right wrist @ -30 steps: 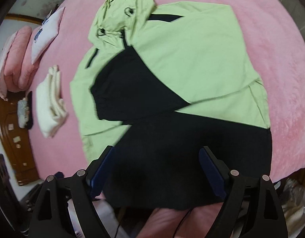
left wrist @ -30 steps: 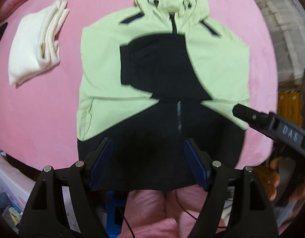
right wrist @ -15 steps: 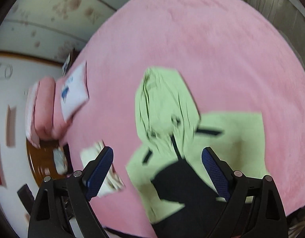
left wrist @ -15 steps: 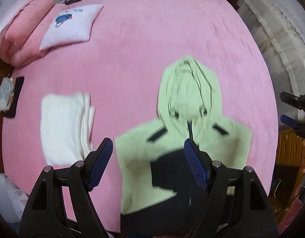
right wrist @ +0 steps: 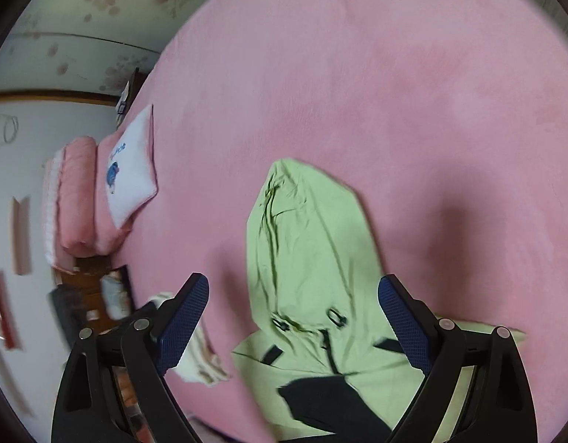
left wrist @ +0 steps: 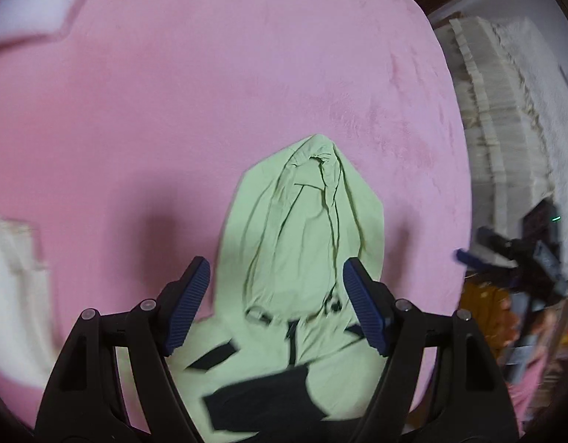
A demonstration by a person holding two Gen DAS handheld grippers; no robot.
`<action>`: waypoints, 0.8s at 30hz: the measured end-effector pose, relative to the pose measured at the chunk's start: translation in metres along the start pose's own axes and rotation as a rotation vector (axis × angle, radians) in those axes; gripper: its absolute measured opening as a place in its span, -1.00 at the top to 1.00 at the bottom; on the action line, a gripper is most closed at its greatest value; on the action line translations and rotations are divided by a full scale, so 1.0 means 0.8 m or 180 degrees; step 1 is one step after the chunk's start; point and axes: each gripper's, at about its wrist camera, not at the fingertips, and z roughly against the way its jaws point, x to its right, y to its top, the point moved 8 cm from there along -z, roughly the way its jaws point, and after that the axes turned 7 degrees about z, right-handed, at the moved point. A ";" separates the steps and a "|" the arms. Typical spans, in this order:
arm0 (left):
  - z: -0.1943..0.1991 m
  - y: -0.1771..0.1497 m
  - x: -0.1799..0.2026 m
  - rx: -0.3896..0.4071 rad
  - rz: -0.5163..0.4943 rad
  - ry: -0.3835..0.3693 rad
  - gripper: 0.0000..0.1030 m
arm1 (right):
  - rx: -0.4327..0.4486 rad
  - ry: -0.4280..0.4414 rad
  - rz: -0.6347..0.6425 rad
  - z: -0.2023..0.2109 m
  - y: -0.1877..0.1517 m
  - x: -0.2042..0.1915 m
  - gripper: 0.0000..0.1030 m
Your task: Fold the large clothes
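A light green and black hooded jacket (left wrist: 306, 221) lies flat, front side up, on the pink bed (left wrist: 210, 92). A black sleeve (left wrist: 261, 402) is folded across its chest. My left gripper (left wrist: 276, 264) hovers open over the hood, with nothing between its blue pads. In the right wrist view the same jacket (right wrist: 306, 243) shows its hood, drawstring eyelets and zip top, with the black sleeve (right wrist: 328, 395) low in the frame. My right gripper (right wrist: 295, 280) also hangs above the hood, jaws wide and open, touching no cloth. The jacket's lower half is out of view.
A folded white garment (left wrist: 10, 288) lies left of the jacket, seen also as a pale bundle (right wrist: 199, 358). A white pillow (right wrist: 130, 170) and a rolled pink quilt (right wrist: 77, 199) sit at the bed's far left. A cream fringed cloth (left wrist: 505, 110) hangs beyond the right edge.
Both grippers have swept from the jacket's black hem up to its hood, so the hem has left view. The jaws stay open and hold nothing; the right pair stands slightly wider.
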 end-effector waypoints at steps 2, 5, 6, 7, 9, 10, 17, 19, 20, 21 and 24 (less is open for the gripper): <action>-0.036 0.007 -0.016 -0.0001 0.0114 -0.0252 -0.40 | -0.0062 0.0241 -0.0129 -0.038 0.022 0.030 -0.67; -0.092 0.021 -0.050 0.0033 0.0413 -0.0510 -0.30 | -0.0148 0.0417 -0.0257 -0.080 0.048 0.067 -0.35; -0.108 0.025 -0.056 0.0034 0.0427 -0.0559 -0.26 | -0.0118 0.0468 -0.0304 -0.090 0.061 0.080 -0.22; -0.119 0.025 -0.061 0.0033 0.0428 -0.0567 -0.22 | -0.0086 0.0493 -0.0314 -0.097 0.066 0.087 -0.15; -0.146 0.030 -0.069 0.0015 0.0378 -0.0460 -0.21 | -0.0082 0.0493 -0.0330 -0.111 0.081 0.108 -0.06; -0.156 0.031 -0.070 -0.0005 0.0354 -0.0405 -0.19 | -0.0052 0.0456 -0.0355 -0.115 0.093 0.118 -0.01; -0.179 0.044 -0.044 0.0139 -0.0007 -0.0182 0.98 | 0.0120 0.0566 -0.0181 -0.116 0.141 0.113 0.91; -0.170 0.034 -0.029 0.0270 -0.0209 -0.0267 0.98 | 0.0211 0.0651 0.0031 -0.102 0.148 0.098 0.92; -0.158 0.029 -0.021 0.0345 -0.0288 -0.0392 0.98 | 0.0240 0.0681 0.0167 -0.090 0.151 0.088 0.93; -0.145 0.022 -0.016 0.0395 -0.0311 -0.0565 0.99 | 0.0255 0.0724 0.0316 -0.080 0.149 0.078 0.93; -0.096 -0.001 -0.005 0.0540 -0.0352 -0.0953 0.99 | 0.0379 0.0852 0.0689 -0.035 0.143 0.053 0.94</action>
